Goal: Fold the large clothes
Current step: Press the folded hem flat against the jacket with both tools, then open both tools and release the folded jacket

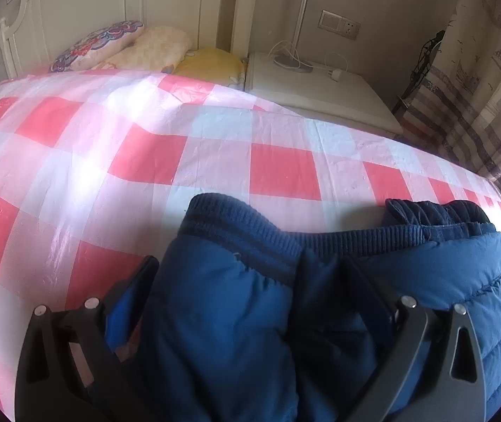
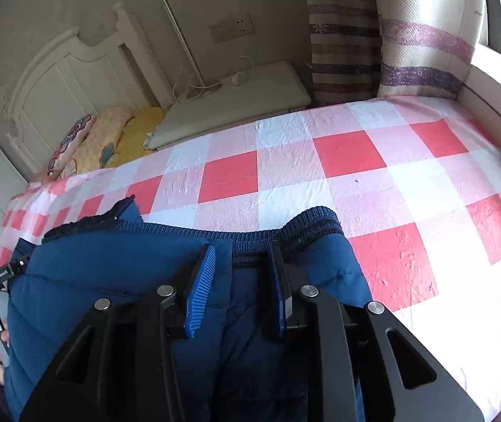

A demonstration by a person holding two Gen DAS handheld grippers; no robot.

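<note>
While both grippers, left gripper (image 1: 250, 274) and right gripper (image 2: 239, 267), pinch its ribbed hem above the checked bed (image 2: 355, 161), the puffy blue jacket (image 2: 109, 281) looks soft, light and floppy.

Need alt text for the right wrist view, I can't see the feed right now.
The right gripper is clamped on the ribbed hem of a blue padded jacket over a red-and-white checked bed cover. Pillows and a headboard sit far left.

Checked bed (image 2: 355, 161) lies open from ten to two o'clock; pillows (image 1: 127, 47) and nightstand (image 2: 236, 105) block beyond.
</note>
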